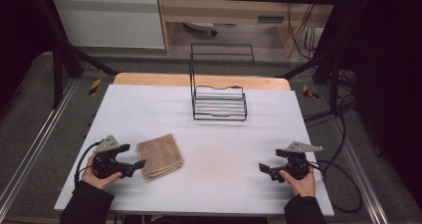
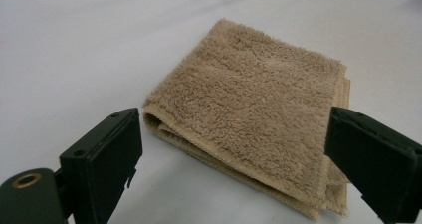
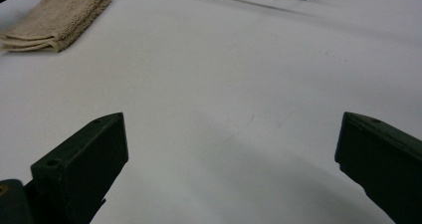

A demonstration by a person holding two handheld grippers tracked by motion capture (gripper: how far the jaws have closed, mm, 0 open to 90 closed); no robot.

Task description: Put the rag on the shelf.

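A: How do you reckon that folded towel [image 2: 249, 109] will handle?

B: Soft, light and limp, I'd say. It's thick beige terry, folded into a few layers, lying flat on the white desk [image 1: 214, 149] near the person's left side. It won't slip, since the pile should give the jaws plenty to bite on, but it could sag or fall open if taken by a single layer.

A: So where would you take hold?

B: At the folded edge nearest the left gripper [image 1: 140, 163], where all the layers stack together. Pinch the whole stack, not just the top sheet.

A: And how does that gripper stand?

B: Held low in the left hand [image 1: 99, 171], pointing right at the towel's near edge, jaws spread wide either side of it and not yet touching.

A: The other one?

B: The right gripper [image 1: 263, 168] sits well apart in the right hand [image 1: 298, 179], low over bare desk, aimed inward, jaws also wide open and empty. The wire rack [image 1: 219, 102] stands farther back
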